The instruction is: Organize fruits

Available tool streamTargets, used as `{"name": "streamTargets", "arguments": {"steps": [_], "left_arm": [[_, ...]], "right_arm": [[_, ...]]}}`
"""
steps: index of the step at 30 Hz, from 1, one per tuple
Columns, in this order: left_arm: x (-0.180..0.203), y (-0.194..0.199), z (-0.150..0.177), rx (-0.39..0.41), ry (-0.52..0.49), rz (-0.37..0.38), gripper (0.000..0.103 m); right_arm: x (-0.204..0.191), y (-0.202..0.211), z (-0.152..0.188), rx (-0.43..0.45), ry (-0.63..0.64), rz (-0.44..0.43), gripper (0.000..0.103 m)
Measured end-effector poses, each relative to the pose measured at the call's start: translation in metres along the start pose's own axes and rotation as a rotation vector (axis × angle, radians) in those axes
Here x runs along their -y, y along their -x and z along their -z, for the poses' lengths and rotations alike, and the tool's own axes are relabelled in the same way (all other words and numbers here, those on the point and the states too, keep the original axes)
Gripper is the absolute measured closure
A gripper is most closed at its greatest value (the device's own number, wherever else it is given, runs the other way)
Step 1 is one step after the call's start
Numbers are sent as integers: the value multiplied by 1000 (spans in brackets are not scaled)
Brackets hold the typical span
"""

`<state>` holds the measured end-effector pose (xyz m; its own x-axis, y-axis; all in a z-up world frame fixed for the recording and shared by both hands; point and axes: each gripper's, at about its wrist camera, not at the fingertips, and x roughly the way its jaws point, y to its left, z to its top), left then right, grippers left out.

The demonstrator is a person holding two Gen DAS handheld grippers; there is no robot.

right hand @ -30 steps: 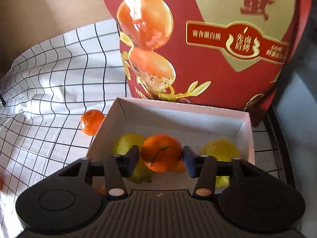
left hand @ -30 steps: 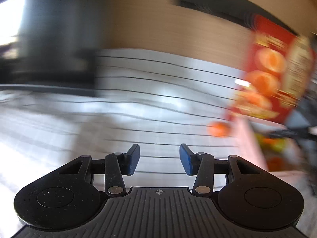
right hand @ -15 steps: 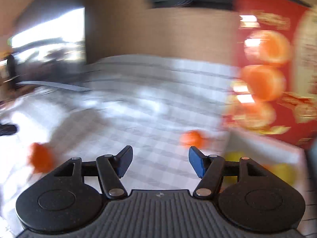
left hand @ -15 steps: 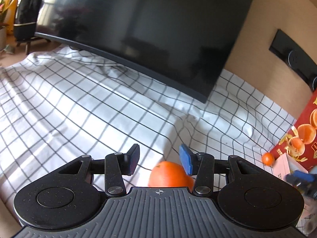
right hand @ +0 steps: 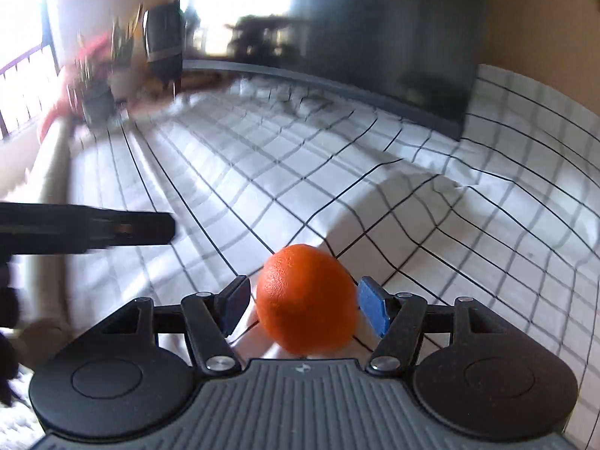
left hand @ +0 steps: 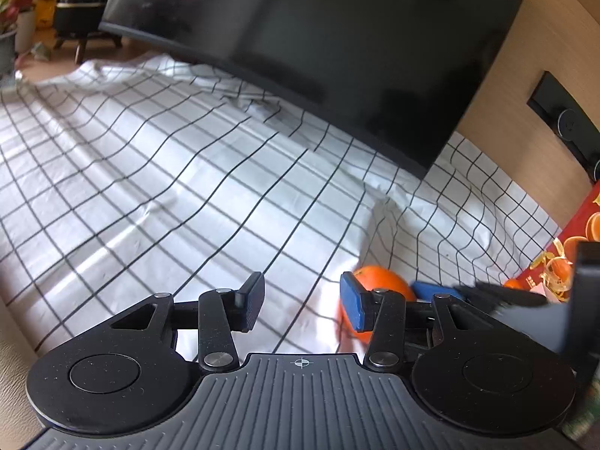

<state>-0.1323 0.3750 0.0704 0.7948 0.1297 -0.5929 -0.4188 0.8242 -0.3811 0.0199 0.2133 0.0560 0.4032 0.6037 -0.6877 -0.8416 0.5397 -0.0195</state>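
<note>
A large orange [right hand: 305, 292] lies on the white checked cloth [right hand: 468, 243] between the fingers of my right gripper [right hand: 303, 305]. Its jaws are opening, and a thin gap shows on each side of the fruit. In the left wrist view the same orange [left hand: 378, 281] sits just right of my left gripper [left hand: 302, 302], partly behind its right pad. The left gripper is open, with only cloth between its fingers. A blue pad of the right gripper [left hand: 435, 292] shows beside the orange. The left gripper's blurred black finger [right hand: 123, 228] shows at the left of the right wrist view.
A big black screen [left hand: 337, 56] stands along the back of the cloth. A red box printed with oranges [left hand: 585, 232] stands at the far right, with a small orange [left hand: 512, 284] beside it. Potted plants [left hand: 15, 0] are at the far left.
My right gripper swung left, away from the box of fruit, and now straddles the big orange with wider jaws. My left gripper shifted, so the orange now lies right of its fingers.
</note>
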Motion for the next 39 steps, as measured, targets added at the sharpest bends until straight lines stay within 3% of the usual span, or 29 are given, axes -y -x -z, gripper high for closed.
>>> {"name": "streamTargets", "arguments": {"steps": [8,12,17,26,31,35,39], "left_arm": [[-13,-9,1,-31,6,8,54],[1,-19,-2,-51,-37,52,54],[36,-39,0,-90,-92,143,54],[125,-74,8,-169,-242,334,54],[196,-102,17,-200,-431,457,54],[260,-133,19,-212,-575,527,54],[325,-174,31,-275,-721,566,54]], "right_arm": [[-2,-33,-4,-61,23,32,32],[4,-14,3,-76,10,5,33],[33,23,28,-91,-133,8,34],[122,121,97,-56,-389,267,35],[148,172,150,-56,-462,416,35],[166,188,191,-83,-562,482,35],[168,194,205,-34,-605,469,34]]}}
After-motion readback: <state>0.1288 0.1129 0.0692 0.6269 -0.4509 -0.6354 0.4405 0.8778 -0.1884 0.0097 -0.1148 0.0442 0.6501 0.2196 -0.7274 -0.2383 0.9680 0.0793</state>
